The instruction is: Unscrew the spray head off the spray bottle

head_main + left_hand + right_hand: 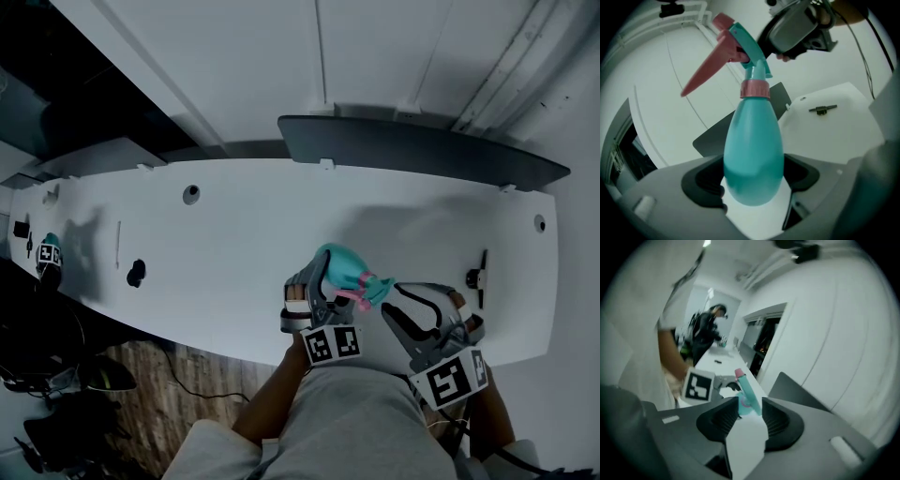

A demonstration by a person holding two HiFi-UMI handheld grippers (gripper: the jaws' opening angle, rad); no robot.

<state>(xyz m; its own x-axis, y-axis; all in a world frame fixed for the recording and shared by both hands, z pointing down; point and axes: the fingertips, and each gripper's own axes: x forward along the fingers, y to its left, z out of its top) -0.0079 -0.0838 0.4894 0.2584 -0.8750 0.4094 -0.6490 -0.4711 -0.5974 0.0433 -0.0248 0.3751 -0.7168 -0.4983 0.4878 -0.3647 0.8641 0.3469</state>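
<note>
Though the spray head (746,47) is not yet off its neck, loosening is judged to be in hand, not finished.

- **Spray bottle** (752,154): teal translucent plastic, smooth, with a teardrop body. It is held clear above the counter (234,244), near the front edge and right of the middle.
- **Head:** teal hard plastic, with a pink tapered trigger (708,70) and a pink ring collar (755,88).
- **Left tool** (319,284): clamped on the bottle's rounded lower body, pads pressing on both sides.
- **Right tool** (749,411): jaws apart, not gripping. The head's top lies between the dark ribbed pads, with a gap at one side.
- **Next move, as judged:** close squarely on the head or collar, then twist while the left tool holds firm. The slick plastic may slip.
- **Counter:** white, matte, flat.
</note>
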